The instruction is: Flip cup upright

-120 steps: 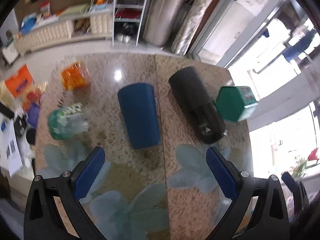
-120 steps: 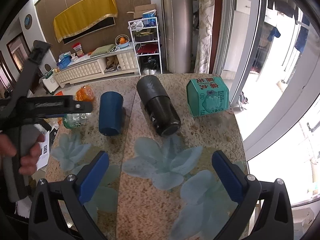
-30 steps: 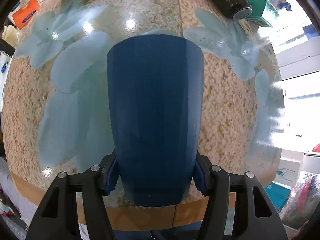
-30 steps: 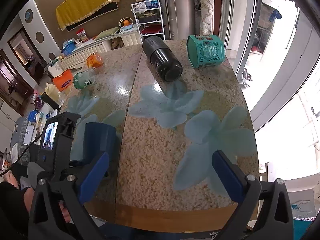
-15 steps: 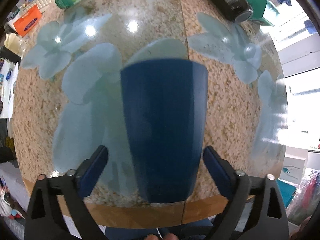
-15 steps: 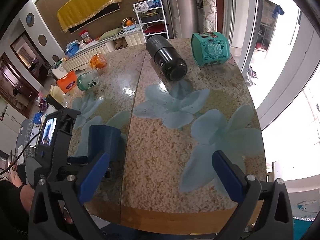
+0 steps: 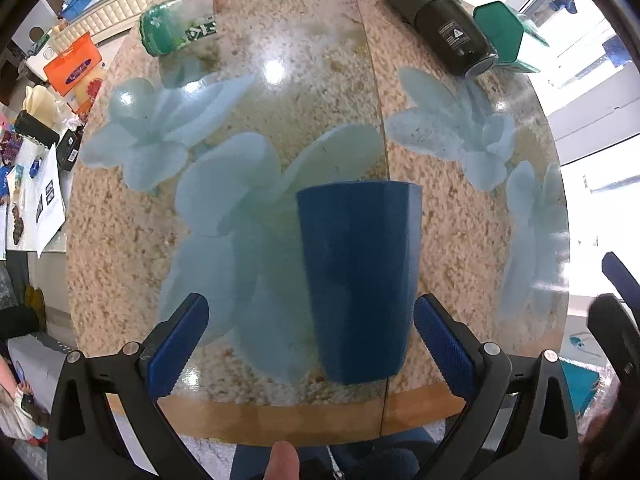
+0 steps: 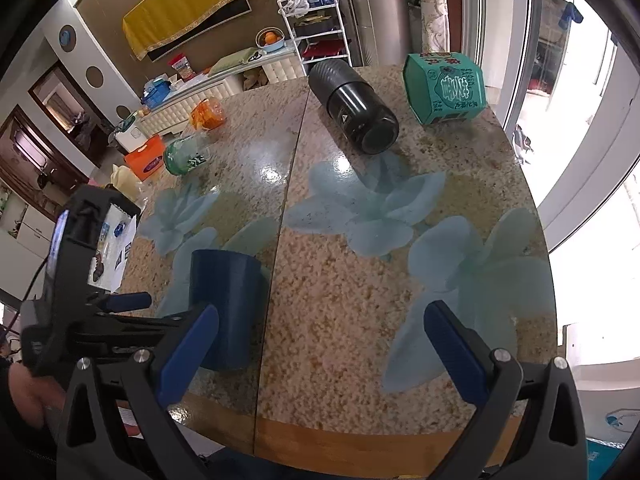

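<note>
A dark blue cup stands on the stone table near its front edge, wide end up; it also shows in the right wrist view. My left gripper is open, its blue pads either side of the cup's lower part and apart from it. In the right wrist view the left gripper sits just left of the cup. My right gripper is open and empty above the table's front, right of the cup.
A black cylinder lies on its side at the back. A teal box stands to its right. A green bottle and an orange packet lie at the back left. The table's wooden front edge is close.
A second ago my left gripper was shut on the cup. It has opened and drawn back, leaving the cup standing on the table. The right gripper has hardly moved.
</note>
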